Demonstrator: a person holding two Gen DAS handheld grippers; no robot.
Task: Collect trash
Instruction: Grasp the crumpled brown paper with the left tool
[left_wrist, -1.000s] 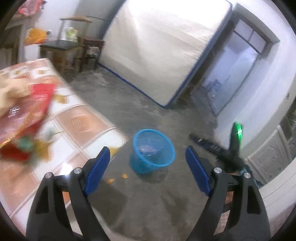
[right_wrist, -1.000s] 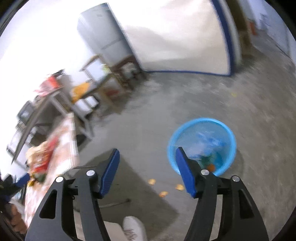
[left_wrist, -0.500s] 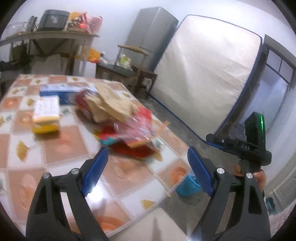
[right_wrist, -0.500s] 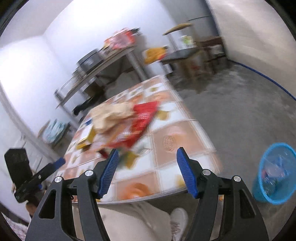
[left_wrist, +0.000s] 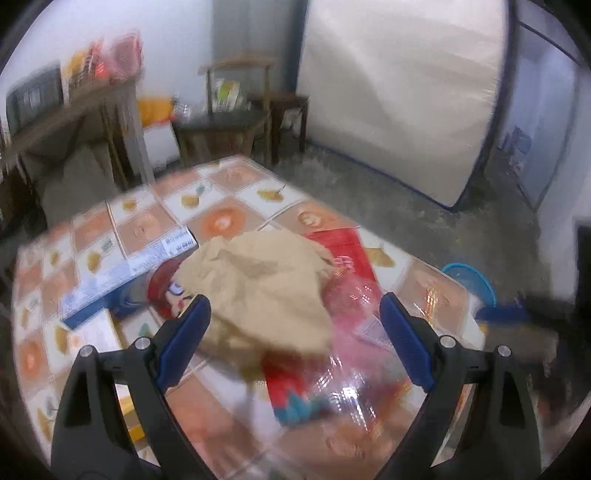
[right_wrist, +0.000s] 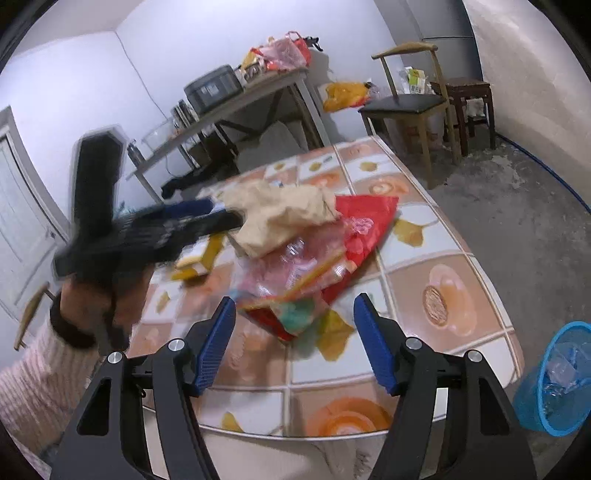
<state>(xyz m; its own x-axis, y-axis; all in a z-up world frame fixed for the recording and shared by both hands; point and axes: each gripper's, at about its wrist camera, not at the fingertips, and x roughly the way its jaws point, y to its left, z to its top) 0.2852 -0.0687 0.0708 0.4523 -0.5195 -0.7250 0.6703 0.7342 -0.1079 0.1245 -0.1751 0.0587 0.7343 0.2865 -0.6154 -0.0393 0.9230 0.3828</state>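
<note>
Both my grippers hold nothing, jaws wide apart. My left gripper (left_wrist: 293, 328) hovers over crumpled tan paper (left_wrist: 266, 280) atop a red wrapper (right_wrist: 364, 225) on the tiled table (right_wrist: 443, 295). My right gripper (right_wrist: 295, 341) sits near the pile's near edge. A blue basket (right_wrist: 554, 380) stands on the floor, far right.

Crumpled wrappers (right_wrist: 306, 236) heaped on table (right_wrist: 443, 258)
</note>
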